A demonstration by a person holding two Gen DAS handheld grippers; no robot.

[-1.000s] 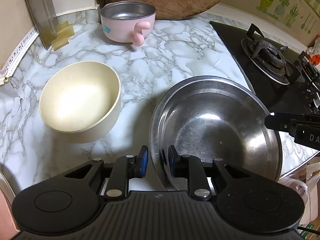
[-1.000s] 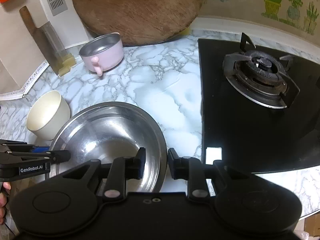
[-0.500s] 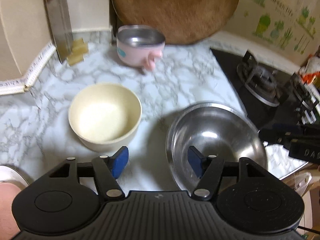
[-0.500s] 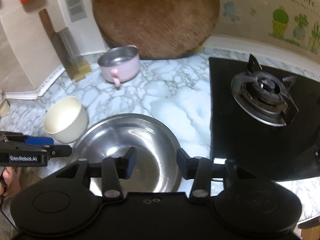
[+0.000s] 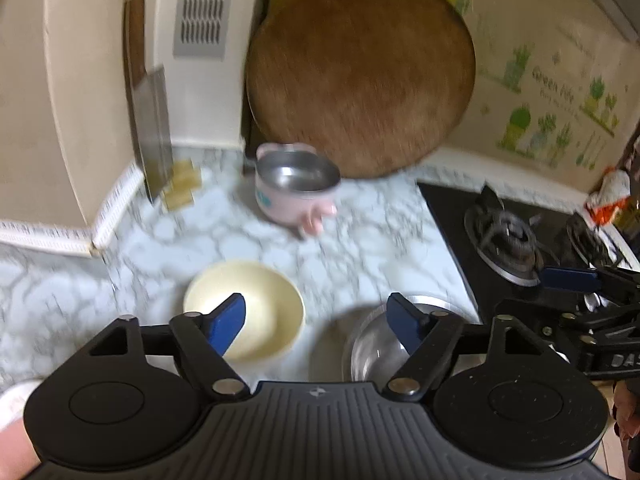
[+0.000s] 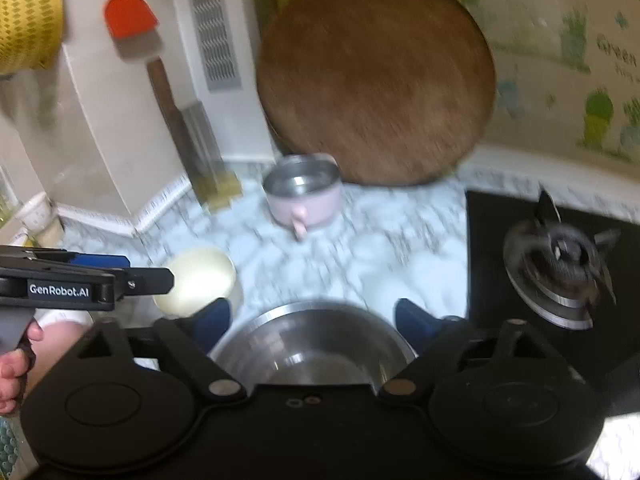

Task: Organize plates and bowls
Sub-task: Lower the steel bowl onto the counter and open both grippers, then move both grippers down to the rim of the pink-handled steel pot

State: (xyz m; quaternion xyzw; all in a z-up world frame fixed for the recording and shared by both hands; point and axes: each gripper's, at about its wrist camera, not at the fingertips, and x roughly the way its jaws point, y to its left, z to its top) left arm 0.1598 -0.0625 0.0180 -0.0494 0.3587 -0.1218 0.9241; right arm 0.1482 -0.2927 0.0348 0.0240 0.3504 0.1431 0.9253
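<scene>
Now both tools hang above the marble counter (image 5: 360, 236) with nothing between their fingers. The left gripper (image 5: 316, 322) has its blue pads spread wide, the left pad over the cream bowl (image 5: 264, 304) and the right pad over the steel basin (image 5: 372, 352). The right gripper (image 6: 314, 320) is likewise parted, its 2 fingers flanking the steel basin (image 6: 312, 344) below without touching it. Cream bowl and basin sit near each other on the counter, apart. Farther back, the pink handled bowl (image 5: 294, 196) stands just before the round wooden board (image 5: 360, 76) leaning on the wall. The gas hob (image 6: 560, 264) lies to the right. Both views are blurred.
</scene>
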